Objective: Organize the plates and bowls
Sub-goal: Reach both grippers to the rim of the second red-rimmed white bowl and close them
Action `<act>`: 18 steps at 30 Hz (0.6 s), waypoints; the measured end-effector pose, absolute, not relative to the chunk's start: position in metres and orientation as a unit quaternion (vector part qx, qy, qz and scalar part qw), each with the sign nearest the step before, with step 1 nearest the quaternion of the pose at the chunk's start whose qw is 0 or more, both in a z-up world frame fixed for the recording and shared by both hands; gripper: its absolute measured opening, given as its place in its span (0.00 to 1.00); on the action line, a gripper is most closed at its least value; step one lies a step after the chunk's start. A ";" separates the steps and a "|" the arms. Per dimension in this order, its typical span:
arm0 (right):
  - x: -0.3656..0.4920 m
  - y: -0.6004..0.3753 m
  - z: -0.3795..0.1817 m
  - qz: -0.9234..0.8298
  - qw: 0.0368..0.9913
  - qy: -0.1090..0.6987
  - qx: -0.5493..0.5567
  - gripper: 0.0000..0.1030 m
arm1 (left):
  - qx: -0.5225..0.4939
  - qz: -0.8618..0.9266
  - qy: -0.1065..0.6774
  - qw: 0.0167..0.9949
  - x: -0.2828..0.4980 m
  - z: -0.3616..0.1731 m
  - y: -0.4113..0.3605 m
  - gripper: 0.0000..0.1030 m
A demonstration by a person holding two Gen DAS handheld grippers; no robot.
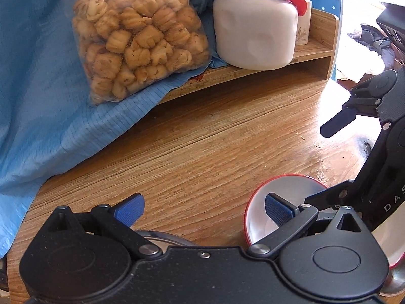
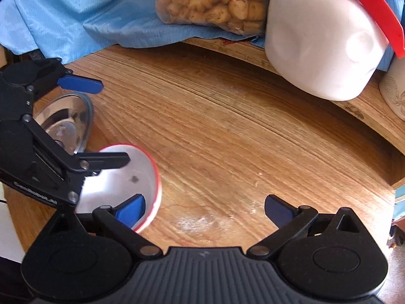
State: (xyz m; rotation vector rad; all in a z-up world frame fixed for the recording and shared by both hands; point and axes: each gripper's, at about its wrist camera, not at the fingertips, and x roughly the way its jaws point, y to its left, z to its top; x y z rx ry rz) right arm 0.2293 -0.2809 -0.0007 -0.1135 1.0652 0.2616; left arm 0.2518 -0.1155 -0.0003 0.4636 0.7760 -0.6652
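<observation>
In the left wrist view, our left gripper (image 1: 205,211) is spread wide and holds nothing. One white bowl with a red rim (image 1: 291,190) sits on the wooden table (image 1: 215,131), just under the right-hand finger. A shiny rim pokes out below the left-hand finger; it may be the metal dish, but we cannot be sure here. In the right wrist view, our right gripper (image 2: 205,211) is spread wide too, and empty. We count two dishes: one red-rimmed bowl (image 2: 141,174) and one metal bowl (image 2: 73,116), side by side, not stacked. We think the tidying has hardly started; both dishes still need a place. We also count one bag of snacks (image 2: 212,2) and one big white jar (image 2: 321,50).
</observation>
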 end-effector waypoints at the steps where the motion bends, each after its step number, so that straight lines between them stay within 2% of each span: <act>1: 0.230 -0.282 -0.001 0.123 0.852 0.505 -0.056 0.99 | 0.218 -0.316 0.368 0.847 0.253 0.000 -0.116 0.98; 18: 0.240 -0.317 -0.002 0.094 0.864 0.493 -0.034 0.99 | 0.205 -0.322 0.375 0.844 0.261 0.002 -0.133 0.98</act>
